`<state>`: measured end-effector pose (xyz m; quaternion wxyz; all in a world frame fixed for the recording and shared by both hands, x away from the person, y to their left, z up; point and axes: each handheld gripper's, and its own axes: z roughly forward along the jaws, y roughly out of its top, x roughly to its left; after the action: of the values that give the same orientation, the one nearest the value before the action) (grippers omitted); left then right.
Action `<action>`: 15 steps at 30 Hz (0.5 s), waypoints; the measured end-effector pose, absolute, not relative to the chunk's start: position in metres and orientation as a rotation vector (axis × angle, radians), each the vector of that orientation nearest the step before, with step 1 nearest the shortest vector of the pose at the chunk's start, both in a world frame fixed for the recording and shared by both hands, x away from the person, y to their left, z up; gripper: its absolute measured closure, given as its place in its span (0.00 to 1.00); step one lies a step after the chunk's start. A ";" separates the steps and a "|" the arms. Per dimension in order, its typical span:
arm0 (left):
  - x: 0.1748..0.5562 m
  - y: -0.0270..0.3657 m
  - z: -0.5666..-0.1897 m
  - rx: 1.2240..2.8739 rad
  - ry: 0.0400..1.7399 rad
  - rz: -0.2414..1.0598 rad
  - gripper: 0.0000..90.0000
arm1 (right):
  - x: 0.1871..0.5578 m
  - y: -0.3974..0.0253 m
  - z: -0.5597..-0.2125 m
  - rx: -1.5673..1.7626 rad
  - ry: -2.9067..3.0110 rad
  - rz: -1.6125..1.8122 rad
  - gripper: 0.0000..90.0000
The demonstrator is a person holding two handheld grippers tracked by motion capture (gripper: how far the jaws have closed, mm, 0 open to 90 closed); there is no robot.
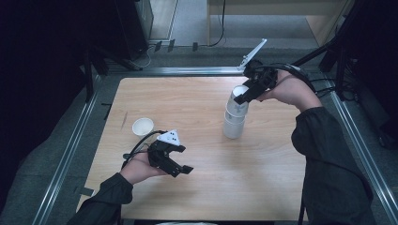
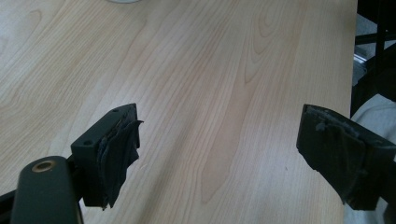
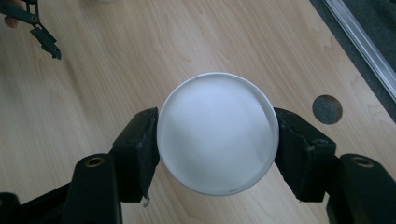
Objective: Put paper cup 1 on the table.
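While right tool (image 3: pixel 217 135) grips stacked cups (image 1: pixel 236 112), single cup (image 1: pixel 142 126) stands apart.

A light wooden bench (image 1: pixel 197 183) is seen, framed by metal rails (image 1: pixel 65 154). A round dark hole (image 3: pixel 327 109) is found in its top at 3 o'clock in the right gripper view. Grey floor (image 1: pixel 187 18) lies at 12 o'clock.

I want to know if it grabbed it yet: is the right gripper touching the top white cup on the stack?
Touching. In the right gripper view, both black jaws of the right gripper press against opposite sides of the top cup, no gap visible.
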<state>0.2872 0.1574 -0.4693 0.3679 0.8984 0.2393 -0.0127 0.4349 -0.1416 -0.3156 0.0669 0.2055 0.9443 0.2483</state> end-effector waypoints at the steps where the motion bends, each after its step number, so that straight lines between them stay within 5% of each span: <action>1: 0.287 0.157 -0.469 2.307 0.614 -0.033 0.15 | 0.434 -0.142 -0.314 0.616 2.842 0.745 0.40; 15: 0.290 0.158 -0.470 2.303 0.614 -0.032 0.15 | 0.411 -0.150 -0.270 0.586 2.782 0.773 0.40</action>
<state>0.2897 0.1584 -0.4696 0.3699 0.8977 0.2393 -0.0127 0.4110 -0.1501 -0.2698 0.0973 0.1979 0.9398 0.2611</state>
